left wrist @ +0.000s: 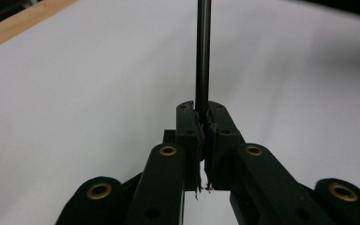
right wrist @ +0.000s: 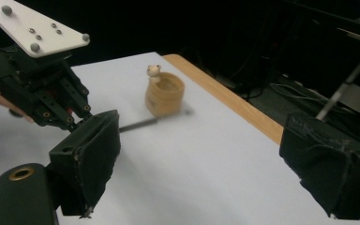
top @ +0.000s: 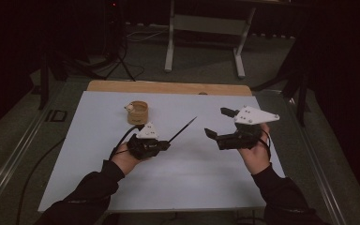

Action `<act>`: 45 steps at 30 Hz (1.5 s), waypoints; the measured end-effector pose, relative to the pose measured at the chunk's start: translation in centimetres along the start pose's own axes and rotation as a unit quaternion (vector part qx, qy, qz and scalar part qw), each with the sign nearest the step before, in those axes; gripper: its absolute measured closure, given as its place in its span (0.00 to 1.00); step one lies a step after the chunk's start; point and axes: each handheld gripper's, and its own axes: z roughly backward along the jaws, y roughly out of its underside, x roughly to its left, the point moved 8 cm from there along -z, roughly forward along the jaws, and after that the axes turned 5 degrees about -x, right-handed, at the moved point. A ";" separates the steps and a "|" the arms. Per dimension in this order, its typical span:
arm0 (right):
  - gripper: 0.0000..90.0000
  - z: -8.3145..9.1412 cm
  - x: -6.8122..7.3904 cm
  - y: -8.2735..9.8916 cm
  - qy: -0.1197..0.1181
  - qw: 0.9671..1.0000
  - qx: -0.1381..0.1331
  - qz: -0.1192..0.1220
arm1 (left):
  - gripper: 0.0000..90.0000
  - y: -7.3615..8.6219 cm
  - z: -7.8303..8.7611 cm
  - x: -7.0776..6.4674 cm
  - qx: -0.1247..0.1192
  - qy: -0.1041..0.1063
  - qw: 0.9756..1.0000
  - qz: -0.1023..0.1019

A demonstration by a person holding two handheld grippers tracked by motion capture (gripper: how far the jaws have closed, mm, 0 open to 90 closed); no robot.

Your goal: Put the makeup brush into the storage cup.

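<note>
My left gripper is shut on a thin dark rod that sticks out up and to the right over the white sheet. In the left gripper view the jaws pinch the rod at its base. My right gripper hovers to the right of the rod's tip with its jaws wide open and nothing between them. In the right gripper view its black pads stand far apart, and the left gripper with the blurred rod shows beyond them.
A small round wooden cup with a little pale figure on its rim stands at the back left of the white sheet. The table's wooden edge runs behind it. Grey stand legs are on the floor beyond.
</note>
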 end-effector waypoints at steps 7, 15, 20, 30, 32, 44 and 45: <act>0.15 -0.3 1.1 0.6 -0.008 1.000 0.002 -0.017 | 0.95 0.1 0.4 -0.2 -0.033 0.013 0.999 0.020; 0.13 -0.6 2.1 0.3 -0.009 1.000 -0.014 -0.020 | 0.95 1.0 1.1 0.0 -0.066 0.016 0.997 0.049; 0.13 -1.0 2.6 0.5 -0.015 0.999 -0.009 -0.030 | 0.95 1.5 1.8 0.3 -0.095 0.012 0.994 0.059; 0.12 -1.9 3.9 0.6 -0.033 0.997 -0.024 -0.064 | 0.95 2.6 2.6 0.4 -0.150 0.004 0.985 0.088; 0.12 -2.1 4.0 0.6 -0.036 0.997 -0.025 -0.068 | 0.95 2.6 2.6 0.4 -0.150 0.004 0.985 0.088; 0.12 -3.8 5.6 0.8 -0.019 0.994 -0.030 -0.102 | 0.95 2.8 3.0 0.1 -0.211 0.013 0.969 0.129; 0.12 -4.0 5.8 0.7 -0.020 0.994 -0.030 -0.104 | 0.95 2.9 2.9 0.2 -0.209 0.005 0.970 0.125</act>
